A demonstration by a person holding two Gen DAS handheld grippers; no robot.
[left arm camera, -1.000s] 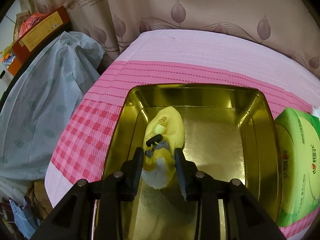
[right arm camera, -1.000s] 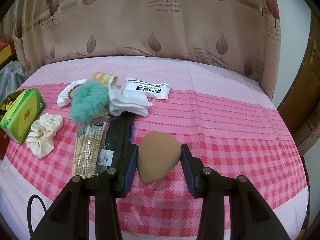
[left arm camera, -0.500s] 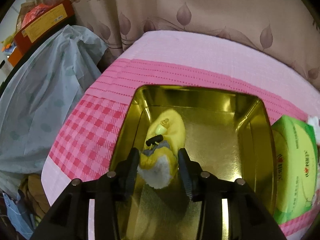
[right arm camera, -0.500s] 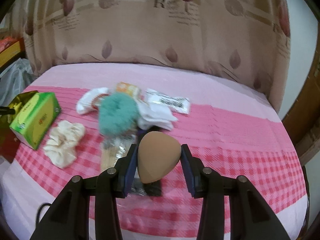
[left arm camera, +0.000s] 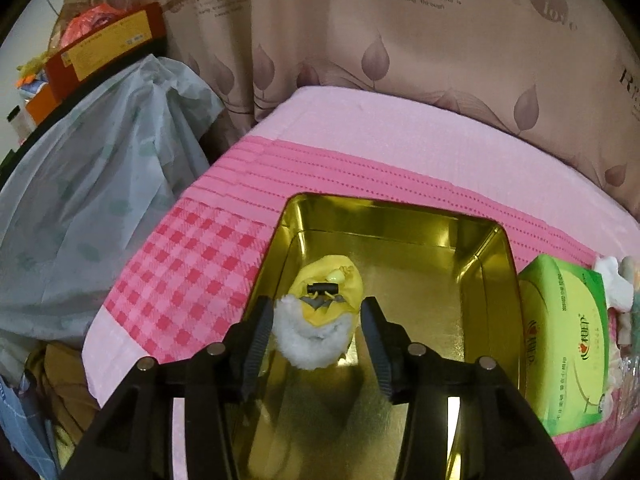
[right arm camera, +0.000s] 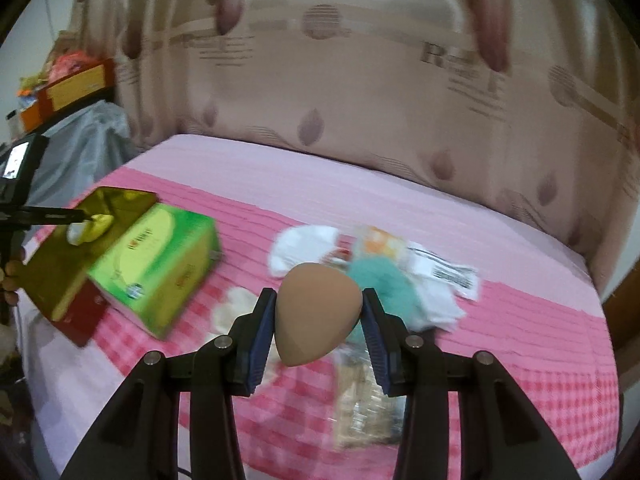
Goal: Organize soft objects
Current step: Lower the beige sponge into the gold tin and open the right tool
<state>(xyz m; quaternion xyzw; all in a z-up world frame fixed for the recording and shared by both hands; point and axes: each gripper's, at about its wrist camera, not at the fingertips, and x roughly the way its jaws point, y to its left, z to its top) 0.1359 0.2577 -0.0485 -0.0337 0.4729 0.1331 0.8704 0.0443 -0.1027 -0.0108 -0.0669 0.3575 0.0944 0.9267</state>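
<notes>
Left wrist view: at the far left a red and yellow box (left arm camera: 105, 49) sits on a dark ledge, its label too small to read, above a pale plastic-draped heap (left arm camera: 92, 208). The curtain (left arm camera: 400, 64) behind carries printed lines; I can make out "feeling" and "love", the rest is too faint. Below it lies the pink checked cloth (left arm camera: 188, 280), and on that the gold tin (left arm camera: 400, 224). My left gripper (left arm camera: 318, 330) hangs over the tin with its fingers spread apart, and the yellow plush toy (left arm camera: 320, 312), white fluff toward me, lies between them; its fluff seems to brush the left finger, with a gap at the right one. I cannot tell whether it rests on the tin floor. Just right of the tin stands the green tissue box (left arm camera: 568, 344), its red brand characters unreadable at this angle.

In the right wrist view, the tin (right arm camera: 56, 264) and tissue box (right arm camera: 160, 264) are at the left. My right gripper (right arm camera: 318, 326) is closed on the tan egg-shaped sponge (right arm camera: 316, 312), both blue pads pressing its sides, held above the cloth. Behind it lies a blurred pile: a white sock (right arm camera: 300, 248), a teal scrunchie (right arm camera: 380, 284), a white packet (right arm camera: 452, 270) with a barcode and a cream scrunchie (right arm camera: 236, 308).
</notes>
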